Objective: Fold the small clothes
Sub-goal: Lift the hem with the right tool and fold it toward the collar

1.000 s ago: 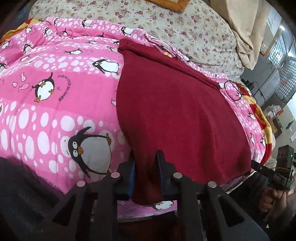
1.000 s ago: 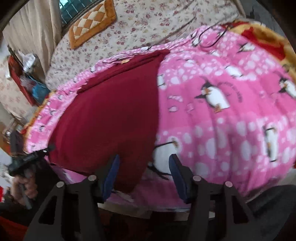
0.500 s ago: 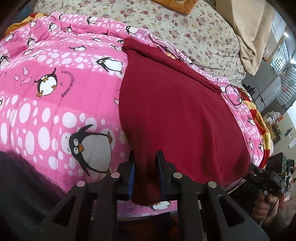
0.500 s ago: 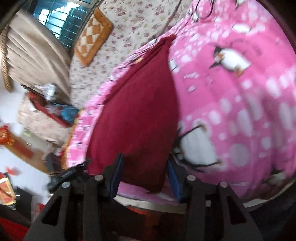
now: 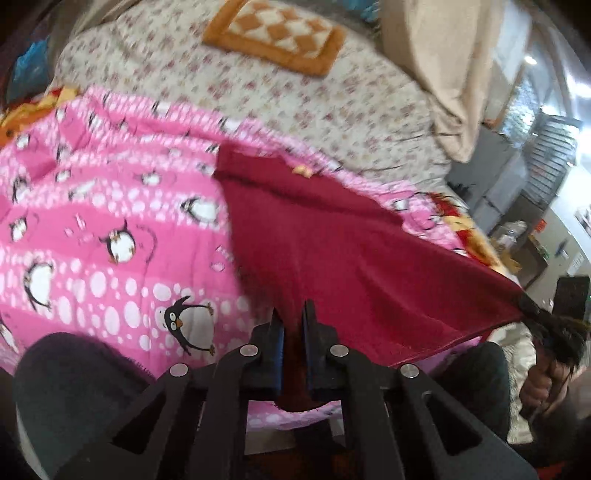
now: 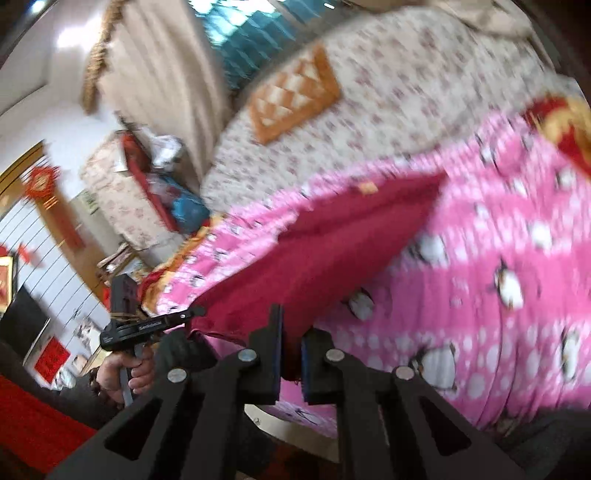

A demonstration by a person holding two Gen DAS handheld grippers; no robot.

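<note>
My left gripper [image 5: 293, 325] is clamped on the near hem of the red cloth [image 5: 332, 251], with the fabric pinched between the blue pads and a short flap hanging below them. My right gripper [image 6: 291, 332] has just been closing and now nips the other near corner of the same cloth [image 6: 314, 254]; its pads press the fabric between them. In the left wrist view the right gripper [image 5: 532, 314] shows at the cloth's far-right corner, with my hand [image 5: 543, 384] below it. In the right wrist view the left gripper [image 6: 192, 314] sits at the cloth's left corner, my hand [image 6: 129, 373] gripping its handle. The near edge of the cloth is lifted and pulled taut between the two grippers, while its far end lies on the pink quilt [image 5: 110, 221] with penguins. Beyond the quilt is a floral sheet [image 5: 332, 103], and on it a checked orange mat [image 5: 273, 33]. Both views are blurred. A beige curtain [image 6: 166, 74] hangs at the back.
</note>
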